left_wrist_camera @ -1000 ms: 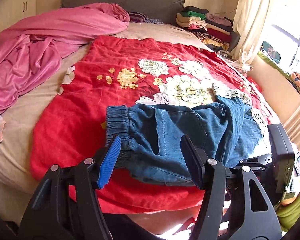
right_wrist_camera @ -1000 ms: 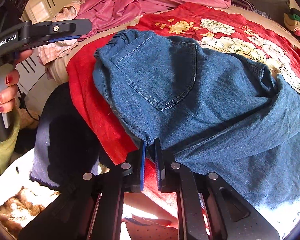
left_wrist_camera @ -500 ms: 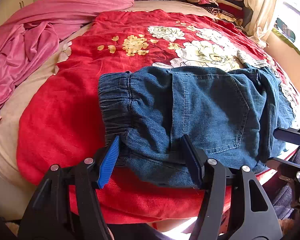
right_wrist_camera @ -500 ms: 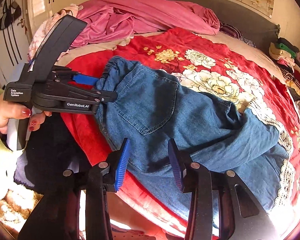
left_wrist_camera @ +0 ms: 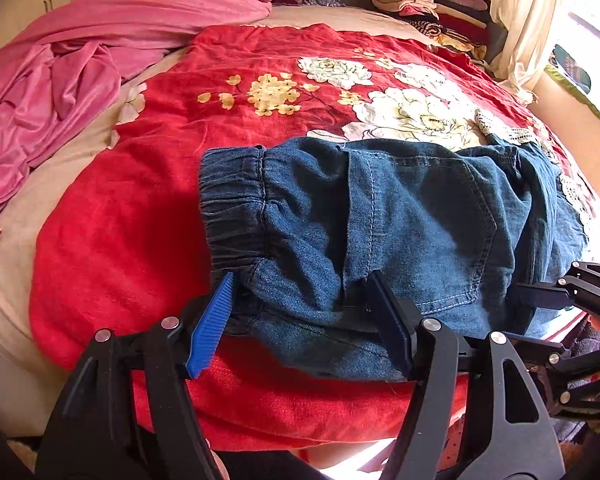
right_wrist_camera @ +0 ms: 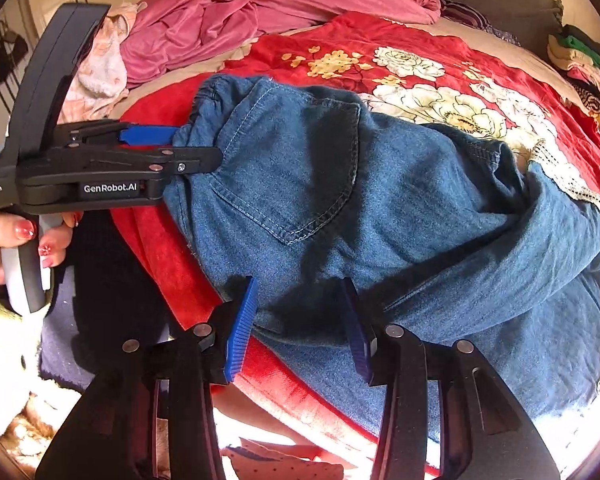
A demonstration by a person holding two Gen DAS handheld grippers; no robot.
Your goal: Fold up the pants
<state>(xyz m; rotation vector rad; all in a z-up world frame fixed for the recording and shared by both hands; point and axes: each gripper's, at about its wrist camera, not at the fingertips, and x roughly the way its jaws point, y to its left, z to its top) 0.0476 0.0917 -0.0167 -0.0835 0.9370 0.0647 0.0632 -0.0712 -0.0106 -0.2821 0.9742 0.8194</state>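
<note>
Both wrist views tilt steeply down, close over the bed's near edge; each frames the denim pants (left_wrist_camera: 380,216) centre-frame, the right view catching the left gripper (right_wrist_camera: 196,148) mid-left.

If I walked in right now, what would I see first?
The big red flowered blanket spread over the bed, with blue jeans lying folded on its near edge. Both grippers are at the jeans: the left gripper by the stretchy waistband with its jaws opening, the right gripper open further along the near edge. A crumpled pink sheet is heaped at the far left.
</note>
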